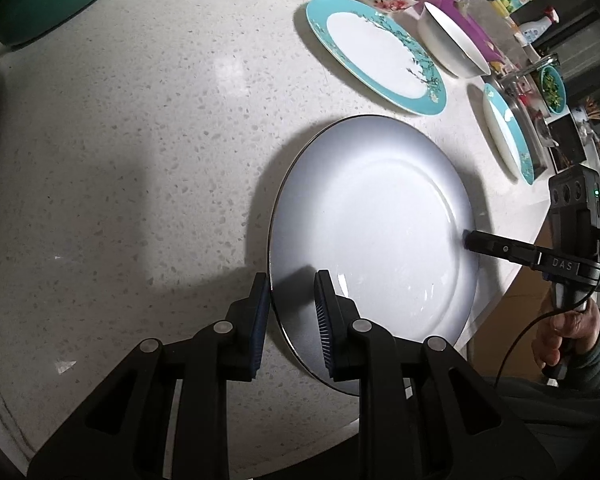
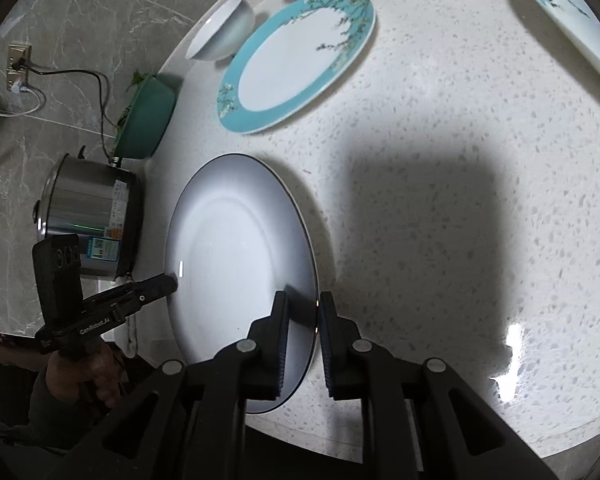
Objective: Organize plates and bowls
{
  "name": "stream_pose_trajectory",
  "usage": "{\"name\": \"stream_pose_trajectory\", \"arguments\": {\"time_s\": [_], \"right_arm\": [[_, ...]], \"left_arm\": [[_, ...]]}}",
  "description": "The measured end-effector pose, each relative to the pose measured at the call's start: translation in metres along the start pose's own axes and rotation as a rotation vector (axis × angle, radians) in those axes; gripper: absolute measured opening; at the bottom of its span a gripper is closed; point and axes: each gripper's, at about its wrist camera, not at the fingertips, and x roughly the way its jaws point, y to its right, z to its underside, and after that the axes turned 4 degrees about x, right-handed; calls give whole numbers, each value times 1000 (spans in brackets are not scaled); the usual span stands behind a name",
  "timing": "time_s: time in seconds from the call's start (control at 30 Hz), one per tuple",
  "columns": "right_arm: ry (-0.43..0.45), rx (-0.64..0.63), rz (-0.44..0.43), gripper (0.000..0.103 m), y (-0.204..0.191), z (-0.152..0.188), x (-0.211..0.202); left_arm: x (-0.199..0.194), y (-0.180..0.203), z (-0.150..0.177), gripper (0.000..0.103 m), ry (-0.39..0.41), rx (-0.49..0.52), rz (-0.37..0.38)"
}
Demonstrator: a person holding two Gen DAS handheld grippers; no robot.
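Here both grippers clamp opposite rim edges of the large white-grey round plate (image 1: 372, 224), which hangs just above the speckled white countertop (image 1: 140, 160): left gripper (image 1: 292, 312), right gripper (image 2: 304, 332). Keep both hands level and moving together, so neither pinch twists or slips.

left claw (image 1: 290, 312) — black, blue ribbed pads | right claw (image 2: 304, 336) — same | grey-green sleeve (image 1: 598, 356)

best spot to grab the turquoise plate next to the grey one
Grip the turquoise plate by its rim, on the side nearest the grey plate. It lies flat and thin, so come in low with one finger under the edge; bowls crowd the far side.
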Motion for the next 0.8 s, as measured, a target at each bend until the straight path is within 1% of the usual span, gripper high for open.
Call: {"name": "stream_pose_trajectory", "arguments": {"time_s": [0.17, 0.27, 0.3, 0.33, 0.37, 0.4, 0.43, 0.47, 0.5, 0.53, 0.6, 0.63, 0.67, 0.73, 0.8], "right_arm": [[32, 7, 13, 19, -2, 3, 0], [45, 3, 7, 23, -5, 4, -1], [47, 6, 4, 27, -5, 5, -1], [61, 11, 3, 37, -6, 6, -4], [89, 9, -2, 41, -8, 7, -10], [129, 3, -8, 51, -10, 8, -22], [158, -1, -9, 62, -10, 8, -31], [195, -7, -8, 67, -11, 6, -43], [237, -13, -7, 75, -12, 4, -55], [291, -13, -19, 80, -11, -1, -69], [346, 13, -49, 83, -6, -12, -86], [361, 38, -63, 83, -1, -22, -91], [364, 54, -74, 83, 3, -30, -93], [364, 69, -100, 84, 11, -54, -92], [355, 78, -100, 84, 17, -77, -86]], "left_arm": [[-1, -4, 3, 21, 21, 13, 11], [-3, -6, 3, 21, 30, 1, 25], [-6, -6, 2, 22, 44, -3, 30], [-14, -8, 3, 23, 62, -6, 33], [-22, -9, 1, 27, 84, -8, 33], [-33, -10, -4, 47, 116, -12, 30], [-43, -12, -10, 78, 152, -14, 34], [-51, -13, -17, 89, 185, -12, 40], [-59, -13, -26, 94, 227, -2, 52], [-65, -12, -37, 94, 250, 9, 61], [-69, -10, -61, 94, 266, 22, 93], [-68, -8, -77, 94, 274, 31, 122], [-64, -5, -92, 94, 272, 38, 133], [-55, -2, -116, 94, 256, 43, 125], [-39, 1, -139, 94, 233, 43, 129]]}}
